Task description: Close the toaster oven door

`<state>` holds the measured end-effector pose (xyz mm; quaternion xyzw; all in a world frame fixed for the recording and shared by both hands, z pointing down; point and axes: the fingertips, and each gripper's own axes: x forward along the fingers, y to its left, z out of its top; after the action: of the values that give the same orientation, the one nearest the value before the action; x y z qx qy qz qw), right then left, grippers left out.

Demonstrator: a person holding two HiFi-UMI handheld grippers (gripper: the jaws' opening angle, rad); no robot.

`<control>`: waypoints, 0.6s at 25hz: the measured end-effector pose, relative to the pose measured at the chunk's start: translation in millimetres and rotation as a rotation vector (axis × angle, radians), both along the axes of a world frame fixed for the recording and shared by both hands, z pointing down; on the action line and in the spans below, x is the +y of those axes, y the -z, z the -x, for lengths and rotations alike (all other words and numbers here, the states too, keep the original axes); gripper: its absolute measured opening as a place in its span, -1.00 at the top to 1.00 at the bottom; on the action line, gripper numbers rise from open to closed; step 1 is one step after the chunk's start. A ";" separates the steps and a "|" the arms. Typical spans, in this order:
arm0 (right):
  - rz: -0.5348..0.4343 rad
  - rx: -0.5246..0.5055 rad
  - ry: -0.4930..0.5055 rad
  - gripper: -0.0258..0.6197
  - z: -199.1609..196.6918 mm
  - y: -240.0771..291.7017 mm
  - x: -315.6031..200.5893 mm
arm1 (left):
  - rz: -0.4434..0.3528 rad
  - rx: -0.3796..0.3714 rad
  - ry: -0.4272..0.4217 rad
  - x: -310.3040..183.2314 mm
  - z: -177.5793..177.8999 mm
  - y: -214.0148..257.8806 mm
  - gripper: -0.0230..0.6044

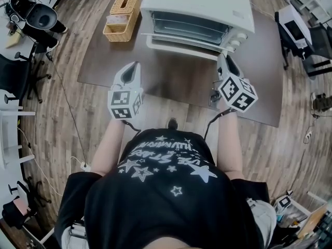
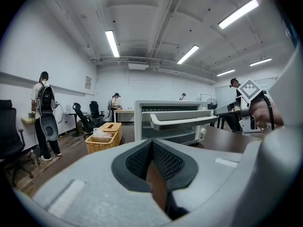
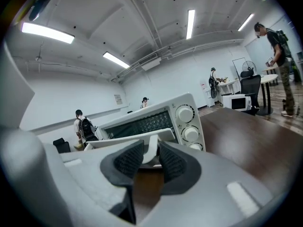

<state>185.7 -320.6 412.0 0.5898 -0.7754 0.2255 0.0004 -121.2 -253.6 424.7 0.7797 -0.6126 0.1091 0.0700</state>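
Toaster oven (image 1: 199, 7), one only, stands at the far side of the brown table (image 1: 176, 82). Its door (image 1: 189, 35) is not shut but tipped out toward me, and the long white door handle (image 1: 181, 50) runs along its front edge. I count three knobs (image 3: 185, 113) stacked on the oven's right side. One wicker basket (image 1: 122, 17) sits on the table just left of the oven.

I have two tools in play. My right tool (image 1: 224, 58) is at the right end of the door handle, and its two dark pads (image 3: 128, 160) are clamped on the handle's white end post. My left tool (image 1: 136, 66) hangs over the table, well short of the oven. Its jaws are pressed together with nothing between them.
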 end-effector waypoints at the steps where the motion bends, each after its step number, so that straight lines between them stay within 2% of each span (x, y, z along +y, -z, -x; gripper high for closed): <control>1: -0.004 0.000 0.001 0.59 -0.3 2.0 -1.8 | -0.001 0.000 0.002 -0.9 -0.1 1.0 0.89; 15: -0.048 -0.022 0.018 0.58 -0.8 20.8 -33.4 | -0.010 -0.003 0.020 -17.3 -1.9 5.2 0.89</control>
<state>186.5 -354.0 391.2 0.5802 -0.7859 0.2131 -0.0202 -119.3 -270.9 419.5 0.7736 -0.6211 0.1064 0.0663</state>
